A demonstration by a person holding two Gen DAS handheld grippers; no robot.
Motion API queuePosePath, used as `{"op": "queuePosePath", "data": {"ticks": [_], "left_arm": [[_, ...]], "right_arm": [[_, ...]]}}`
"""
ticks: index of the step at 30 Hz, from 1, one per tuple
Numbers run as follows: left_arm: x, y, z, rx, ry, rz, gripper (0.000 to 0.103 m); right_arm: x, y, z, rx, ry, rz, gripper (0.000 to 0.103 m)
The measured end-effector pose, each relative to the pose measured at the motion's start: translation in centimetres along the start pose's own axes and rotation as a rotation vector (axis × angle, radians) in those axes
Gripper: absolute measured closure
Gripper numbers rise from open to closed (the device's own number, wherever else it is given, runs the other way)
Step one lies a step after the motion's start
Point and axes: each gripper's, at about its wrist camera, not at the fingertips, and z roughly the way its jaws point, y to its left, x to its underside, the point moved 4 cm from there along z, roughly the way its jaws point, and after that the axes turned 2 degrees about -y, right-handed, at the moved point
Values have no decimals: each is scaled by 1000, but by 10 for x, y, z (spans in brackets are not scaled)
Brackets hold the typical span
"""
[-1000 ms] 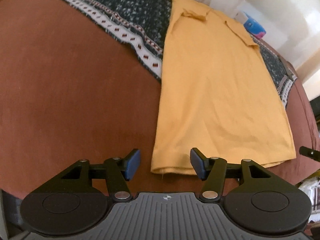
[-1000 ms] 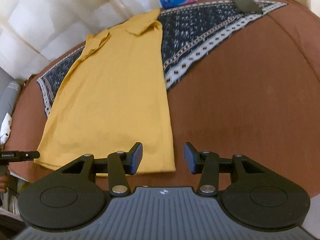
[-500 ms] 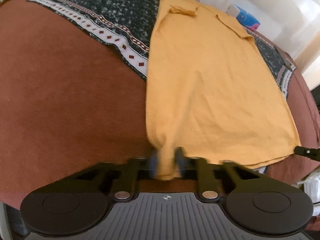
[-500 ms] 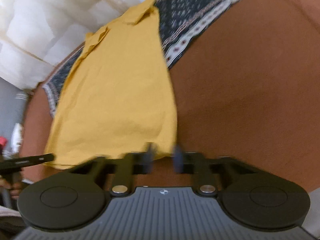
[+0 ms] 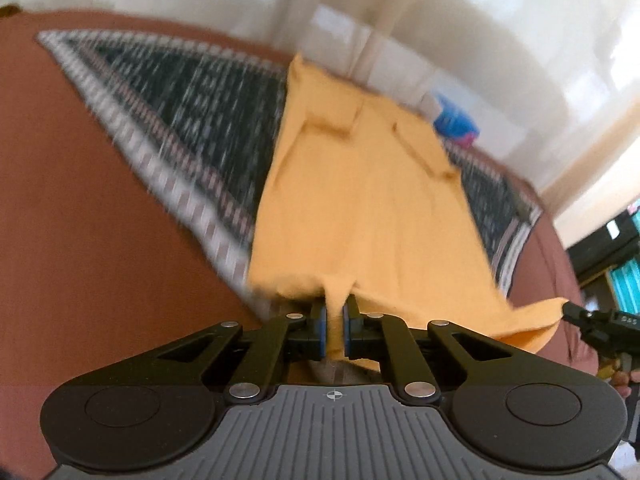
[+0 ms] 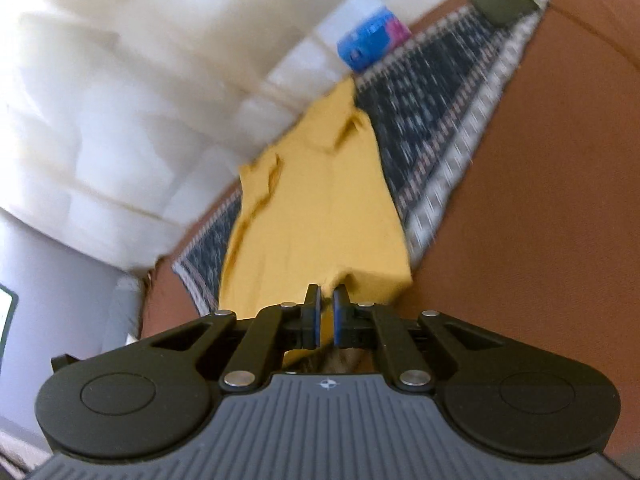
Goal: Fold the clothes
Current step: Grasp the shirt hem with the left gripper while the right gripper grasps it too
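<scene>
The yellow polo shirt point(image 5: 360, 208) lies lengthwise on a brown bed point(image 5: 100, 208), on top of a dark patterned cloth point(image 5: 208, 120) with a white border. Its long axis runs straight away from both cameras: the hem is at the near end and the collar point(image 5: 340, 124) at the far end, close to the white curtain point(image 5: 440, 20). The near end of the shirt is lifted from the bed, because both grippers hold it there.

The left gripper point(image 5: 334, 328) is clenched on the hem near the shirt's left bottom corner; a pinch of yellow fabric stands up between its blue fingers point(image 5: 319, 326). The right gripper point(image 6: 326, 316) grasps the hem in the same way at the right bottom corner, with fabric squeezed between its fingers point(image 6: 314, 316). In the left view, the tip of the right gripper shows at the right edge, so the hem hangs between the two grips, a little loose.

Both views are blurred, so fine wrinkles cannot be read. A blue and pink packet point(image 6: 374, 38) lies beyond the collar, and a dark flat object point(image 6: 503, 2) rests on the far corner of the patterned cloth.

I judge that the coming move is to carry the hem forward along the long axis toward the collar. Both hands are equally near, so they should travel together to keep the fold straight.
</scene>
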Motion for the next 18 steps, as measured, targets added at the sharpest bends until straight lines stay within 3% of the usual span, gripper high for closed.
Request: {"op": "queuePosePath", "data": {"ticks": [6,16,17,18], "left_arm": [[-49,14,57,-19,-1,-69,99],[-69,38,107,-40,65,-125,97],[-70,40,109,-43,68,-129,96],[-70,42,110,-47,70,-133,81]], "right_arm": [[-44,-9,60,43,-25,66,96],[-63,-37,124,168,32,108,96],[-63,-39,127,174,34,116,96],[-63,-40,129,179,35,127,96]]}}
